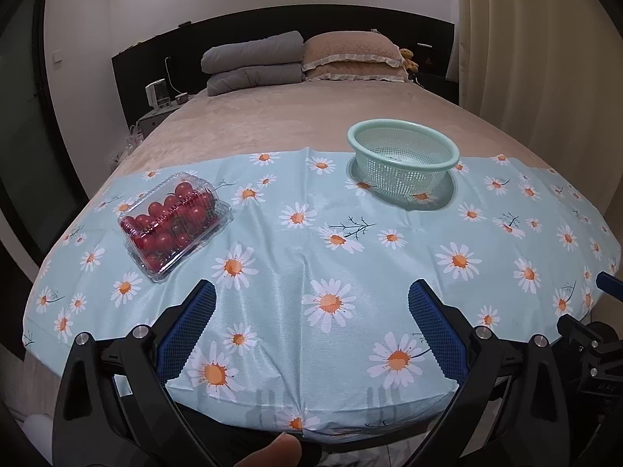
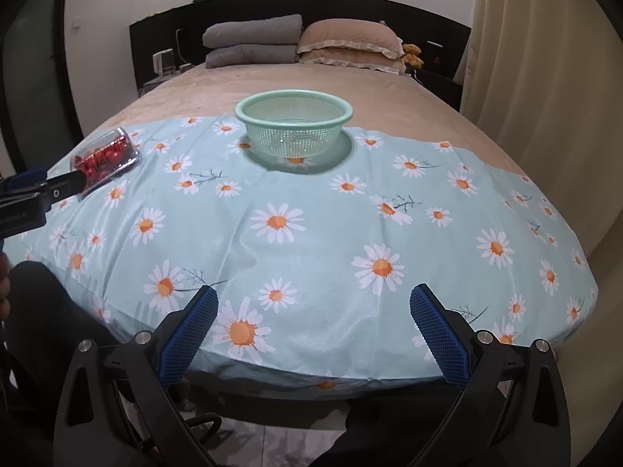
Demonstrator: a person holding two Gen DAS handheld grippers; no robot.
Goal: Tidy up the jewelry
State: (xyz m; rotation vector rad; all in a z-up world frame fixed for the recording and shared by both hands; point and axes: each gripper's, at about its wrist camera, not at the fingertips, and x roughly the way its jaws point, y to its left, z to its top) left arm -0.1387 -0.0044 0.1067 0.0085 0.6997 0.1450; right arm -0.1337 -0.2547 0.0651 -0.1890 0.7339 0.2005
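My left gripper (image 1: 311, 292) sits at the bottom of its view with its blue-padded fingers (image 1: 190, 327) spread wide apart, holding nothing and hanging above the near edge of the daisy-print cloth (image 1: 311, 241). My right gripper (image 2: 313, 297) is the same: wide apart, empty, low in its frame over the cloth's front edge. At the far left of the right view, the left tool's black arm pokes in, just in front of the clamshell.

No jewelry is visible. A clear plastic clamshell of cherry tomatoes (image 1: 171, 222), lid closed, lies left of centre in the left view. A pale green mesh basket (image 1: 403, 155) stands upright and empty in the upper right, well apart from the clamshell. Beyond the cloth, the beige bed (image 1: 272, 124) runs up to stacked pillows (image 1: 303, 58).
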